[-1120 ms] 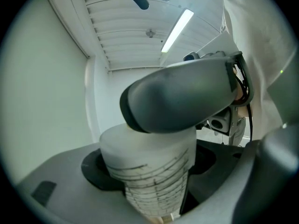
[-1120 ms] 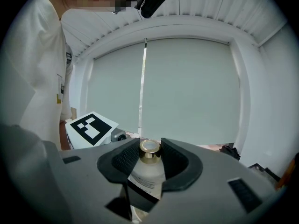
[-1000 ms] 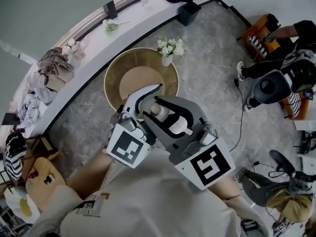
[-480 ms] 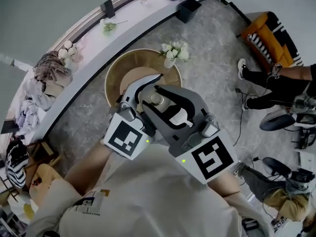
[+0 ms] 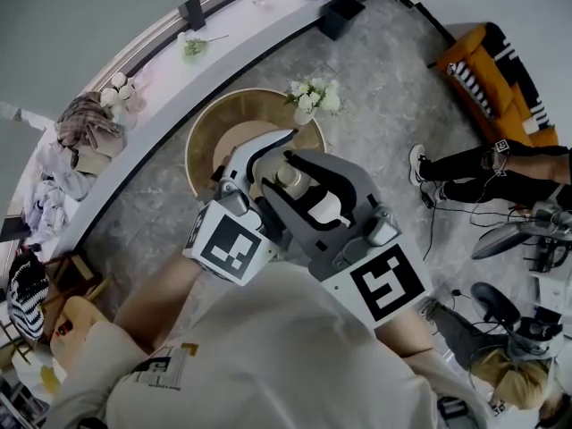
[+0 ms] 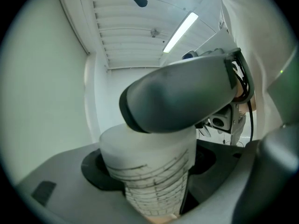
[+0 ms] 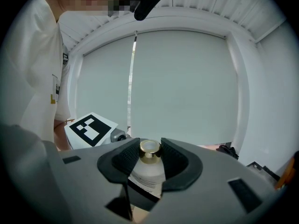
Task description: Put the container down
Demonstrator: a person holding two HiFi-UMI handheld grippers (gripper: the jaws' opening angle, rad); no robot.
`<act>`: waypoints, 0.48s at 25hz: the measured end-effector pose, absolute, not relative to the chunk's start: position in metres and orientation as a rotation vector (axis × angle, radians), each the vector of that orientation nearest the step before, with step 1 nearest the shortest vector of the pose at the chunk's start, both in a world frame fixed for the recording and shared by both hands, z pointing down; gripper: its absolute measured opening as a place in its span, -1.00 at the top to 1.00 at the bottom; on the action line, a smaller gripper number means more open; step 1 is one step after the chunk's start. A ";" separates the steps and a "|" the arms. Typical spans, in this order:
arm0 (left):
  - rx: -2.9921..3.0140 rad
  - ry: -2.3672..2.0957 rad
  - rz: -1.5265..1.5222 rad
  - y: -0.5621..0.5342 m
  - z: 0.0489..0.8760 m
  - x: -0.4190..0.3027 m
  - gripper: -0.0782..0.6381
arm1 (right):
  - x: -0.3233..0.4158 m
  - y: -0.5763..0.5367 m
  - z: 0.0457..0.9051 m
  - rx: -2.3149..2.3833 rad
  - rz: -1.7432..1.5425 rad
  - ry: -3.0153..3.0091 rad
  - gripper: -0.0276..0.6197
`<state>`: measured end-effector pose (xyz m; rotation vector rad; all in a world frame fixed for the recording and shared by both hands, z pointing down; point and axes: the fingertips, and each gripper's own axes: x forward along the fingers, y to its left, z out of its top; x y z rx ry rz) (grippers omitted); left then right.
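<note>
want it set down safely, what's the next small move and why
Probably lower the container onto the round table just ahead: left tongs and right tongs both grip it in the air, and the flower vase stands at the far rim.

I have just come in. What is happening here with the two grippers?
A person holds a gripper in each hand, and both grip one white container with a gold neck. The left gripper is closed on its body, and the right gripper is closed just under the neck. In the head view the container seems to be held up over a round wooden table, near a vase of white flowers. It is not yet put down.
</note>
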<state>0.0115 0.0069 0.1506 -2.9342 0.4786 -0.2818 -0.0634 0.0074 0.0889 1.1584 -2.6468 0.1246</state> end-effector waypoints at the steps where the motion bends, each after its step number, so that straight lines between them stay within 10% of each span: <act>1: -2.934 0.487 -0.289 0.005 0.151 0.015 -0.20 | -0.060 0.006 0.089 1.151 0.127 -2.650 0.48; 12: -2.938 0.556 -0.304 -0.013 0.170 0.048 -0.20 | -0.027 -0.010 0.107 1.088 0.142 -2.670 0.49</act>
